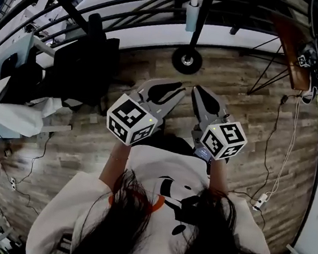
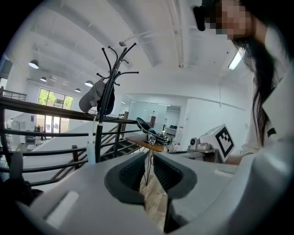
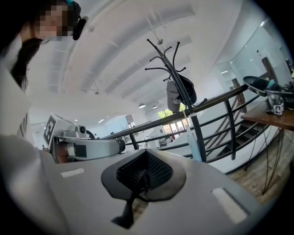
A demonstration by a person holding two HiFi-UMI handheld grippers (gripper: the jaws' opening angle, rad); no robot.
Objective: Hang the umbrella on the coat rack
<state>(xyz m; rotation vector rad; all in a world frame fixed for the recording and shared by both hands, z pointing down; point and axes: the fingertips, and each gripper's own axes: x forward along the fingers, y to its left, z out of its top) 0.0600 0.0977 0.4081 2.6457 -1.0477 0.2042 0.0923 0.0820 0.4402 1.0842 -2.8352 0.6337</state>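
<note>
In the head view we hold both grippers out before the body, above a wooden floor. The left gripper (image 1: 164, 91) and the right gripper (image 1: 207, 101) lie side by side, near each other but apart. Beyond them the round foot of the coat rack (image 1: 187, 59) stands beside a dark railing (image 1: 122, 7). A pale, slim cylinder that we take for the folded umbrella (image 1: 192, 14) hangs against the pole. A brown table (image 1: 292, 51) stands to the right.

In the left gripper view our jaws are a narrow slit apart, and only floor shows between them. The coat rack rises at the left, with a grey and a dark thing hung high on it. We cannot tell what they are. The pale umbrella hangs low along the pole, at railing height.

In the right gripper view our jaws are pressed together, with nothing between them. The rack stands ahead and to the right, with the pale umbrella against its pole beside the railing.
</note>
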